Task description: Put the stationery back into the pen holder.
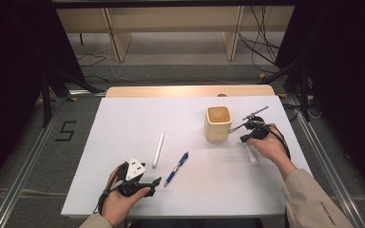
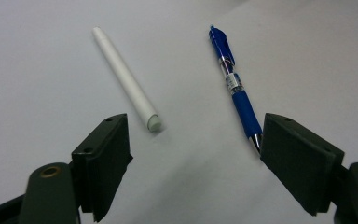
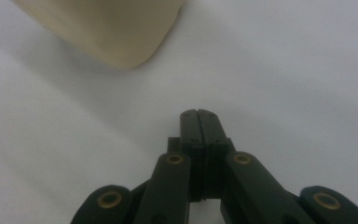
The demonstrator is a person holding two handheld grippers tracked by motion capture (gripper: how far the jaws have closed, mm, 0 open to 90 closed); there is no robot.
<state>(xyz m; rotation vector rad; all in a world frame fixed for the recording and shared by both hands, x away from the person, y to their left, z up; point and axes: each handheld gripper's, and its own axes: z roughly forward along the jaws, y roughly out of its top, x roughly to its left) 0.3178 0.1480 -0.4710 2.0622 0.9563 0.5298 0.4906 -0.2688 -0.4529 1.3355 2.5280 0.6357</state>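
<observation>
A cream square cup (image 1: pixel 218 122) (image 3: pixel 107 32) stands upright at the right of the white board (image 1: pixel 123 118). A white capped pen (image 1: pixel 158 149) (image 2: pixel 126 81) and a blue click pen (image 1: pixel 177 168) (image 2: pixel 235 88) lie side by side near the middle. My left gripper (image 1: pixel 153 184) (image 2: pixel 198 123) sits low at the front left, open and holding nothing, with both pens just beyond its jaws. My right gripper (image 1: pixel 244 137) (image 3: pixel 199 113) is shut on nothing just right of the cup. Another white stick (image 1: pixel 252 156) lies partly under the right hand.
A wooden strip (image 1: pixel 190 90) edges the far side of the board. Beyond it stand a shelf frame (image 1: pixel 171 28) and loose cables (image 1: pixel 261 47) on the floor. Metal rails run along both sides, and a "5" mark (image 1: pixel 65 130) is on the floor at the left.
</observation>
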